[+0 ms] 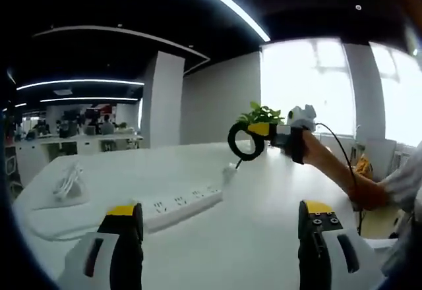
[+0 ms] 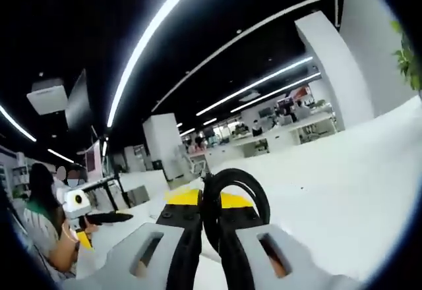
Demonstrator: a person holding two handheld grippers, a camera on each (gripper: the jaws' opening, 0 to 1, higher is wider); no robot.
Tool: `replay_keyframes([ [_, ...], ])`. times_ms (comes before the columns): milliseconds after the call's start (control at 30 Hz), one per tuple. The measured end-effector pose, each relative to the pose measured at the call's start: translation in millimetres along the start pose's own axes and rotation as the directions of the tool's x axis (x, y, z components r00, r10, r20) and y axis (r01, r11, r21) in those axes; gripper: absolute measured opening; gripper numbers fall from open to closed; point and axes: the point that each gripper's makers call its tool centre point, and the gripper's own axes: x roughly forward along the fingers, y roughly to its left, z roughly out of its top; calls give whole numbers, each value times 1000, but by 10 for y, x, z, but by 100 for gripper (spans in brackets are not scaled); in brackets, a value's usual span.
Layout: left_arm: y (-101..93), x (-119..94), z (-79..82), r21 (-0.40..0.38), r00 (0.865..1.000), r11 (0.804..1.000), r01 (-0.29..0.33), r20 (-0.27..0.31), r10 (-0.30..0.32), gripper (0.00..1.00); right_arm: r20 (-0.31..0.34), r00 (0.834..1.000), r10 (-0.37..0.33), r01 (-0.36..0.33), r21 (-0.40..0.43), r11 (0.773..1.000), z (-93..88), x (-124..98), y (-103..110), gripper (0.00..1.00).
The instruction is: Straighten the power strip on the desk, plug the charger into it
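Right gripper fingers clench a limp black cable coil above the stiff power strip; left gripper gapes empty.

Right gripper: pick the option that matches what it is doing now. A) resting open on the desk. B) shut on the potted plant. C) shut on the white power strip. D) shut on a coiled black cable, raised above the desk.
D: the right gripper has its jaws closed on the coiled black cable, raised above the desk, while the white power strip lies untouched below.
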Motion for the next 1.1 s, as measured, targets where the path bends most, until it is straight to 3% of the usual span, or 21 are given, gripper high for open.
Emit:
replay_keyframes([
  [233,46,78,168,56,998,998,-10,60,6,100,47,999,24,-24,-5,1000,168,108,231,6],
  [400,135,182,157,104,998,994,-41,41,37,100,80,996,41,-40,-14,999,316,186,378,6],
  [567,127,279,185,110,998,994,-25,52,19,99,94,994,55,-53,-14,998,378,256,469,6],
  [667,111,362,324,50,993,999,-4,118,-2,99,106,992,68,-68,-12,998,431,317,529,6],
  [767,96,412,558,-31,968,999,37,250,-28,99,127,989,75,-76,-2,997,459,340,589,6],
  [833,113,437,636,-5,957,999,35,288,-32,99,142,987,76,-78,9,997,479,346,596,6],
  [933,180,544,629,88,970,996,-22,244,0,99,152,985,78,-83,26,996,484,364,622,6],
  [1100,162,738,655,92,974,996,14,225,-35,99,157,984,80,-86,32,996,454,390,649,6],
])
